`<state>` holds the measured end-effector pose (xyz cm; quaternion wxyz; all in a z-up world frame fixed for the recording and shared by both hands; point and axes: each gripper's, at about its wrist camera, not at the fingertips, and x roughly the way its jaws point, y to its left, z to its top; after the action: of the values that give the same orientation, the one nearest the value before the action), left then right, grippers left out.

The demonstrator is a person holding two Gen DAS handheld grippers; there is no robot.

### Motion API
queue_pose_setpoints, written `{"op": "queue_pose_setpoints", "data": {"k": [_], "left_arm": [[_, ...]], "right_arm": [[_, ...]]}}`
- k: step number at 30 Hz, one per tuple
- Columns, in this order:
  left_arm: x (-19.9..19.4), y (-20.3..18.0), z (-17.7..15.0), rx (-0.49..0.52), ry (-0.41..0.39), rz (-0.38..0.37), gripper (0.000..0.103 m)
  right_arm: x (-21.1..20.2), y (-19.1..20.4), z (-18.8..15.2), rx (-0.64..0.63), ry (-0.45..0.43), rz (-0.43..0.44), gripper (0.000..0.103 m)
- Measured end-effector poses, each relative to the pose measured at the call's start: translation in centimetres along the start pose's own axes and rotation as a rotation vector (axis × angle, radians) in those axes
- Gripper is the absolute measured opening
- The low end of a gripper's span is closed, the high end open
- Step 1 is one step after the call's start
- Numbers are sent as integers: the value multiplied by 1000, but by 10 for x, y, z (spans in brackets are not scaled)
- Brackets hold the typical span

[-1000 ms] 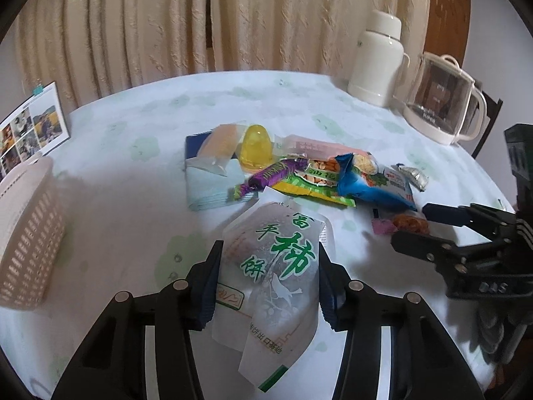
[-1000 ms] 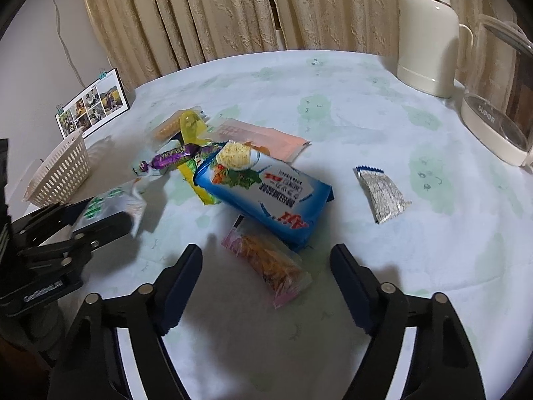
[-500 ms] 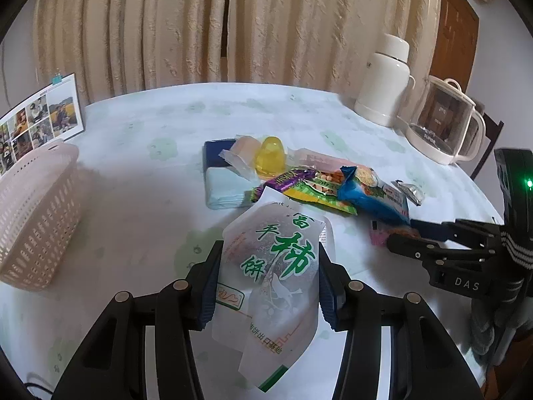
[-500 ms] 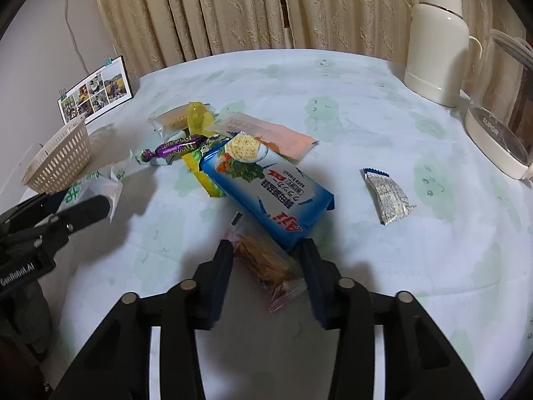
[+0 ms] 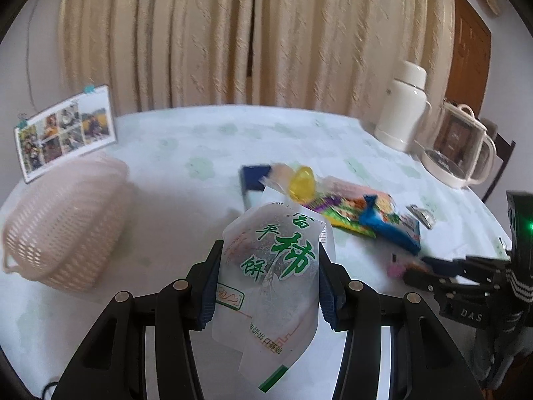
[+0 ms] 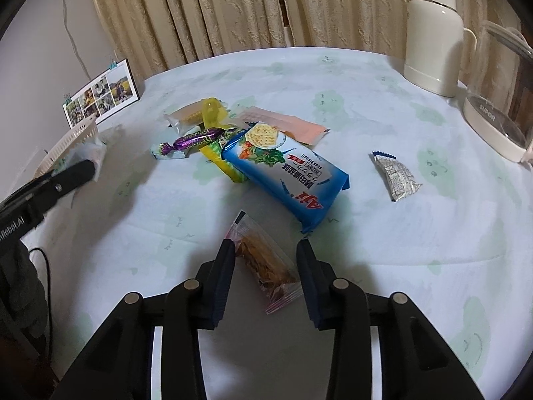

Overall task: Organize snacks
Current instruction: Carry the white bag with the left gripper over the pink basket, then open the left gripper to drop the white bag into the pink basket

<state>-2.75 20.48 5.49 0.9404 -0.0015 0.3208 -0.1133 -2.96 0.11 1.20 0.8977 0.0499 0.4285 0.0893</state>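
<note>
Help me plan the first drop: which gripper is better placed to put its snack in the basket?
Left. The left gripper is shut on the white persimmon packet, lifted, with the basket on its side. The right gripper straddles the small clear packet, far from it.

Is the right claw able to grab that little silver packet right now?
Probably not yet. The right claw already has the small orange snack bag between its fingers, so it isn't free. The silver packet itself lies alone on the tablecloth, with nothing blocking the way.

white pouch (image 5: 271, 266) green lettering, blue cracker pack (image 6: 286, 170)
</note>
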Motion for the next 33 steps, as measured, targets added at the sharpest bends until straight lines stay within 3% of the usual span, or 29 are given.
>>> {"op": "queue_pose_setpoints", "data": {"k": [10,21,23,25,26,33], "left_arm": [[-30,63,23,-117,-110,143,51],[-33,128,31,-231,-158,343,52],[-31,141,31,-266,-160,393,58],[-30,154,29,-304,-176,454,81],[-32,160,28,-326,-192,475,86],[-39,182,17,-415,-246,548,88]], "right_arm": [[2,12,1,22,-7,41,36],[3,24,6,23,-8,61,36],[4,27,8,19,-9,65,36],[5,31,9,15,-10,69,36],[6,33,11,13,-11,73,36],[11,49,18,2,-8,106,36]]}}
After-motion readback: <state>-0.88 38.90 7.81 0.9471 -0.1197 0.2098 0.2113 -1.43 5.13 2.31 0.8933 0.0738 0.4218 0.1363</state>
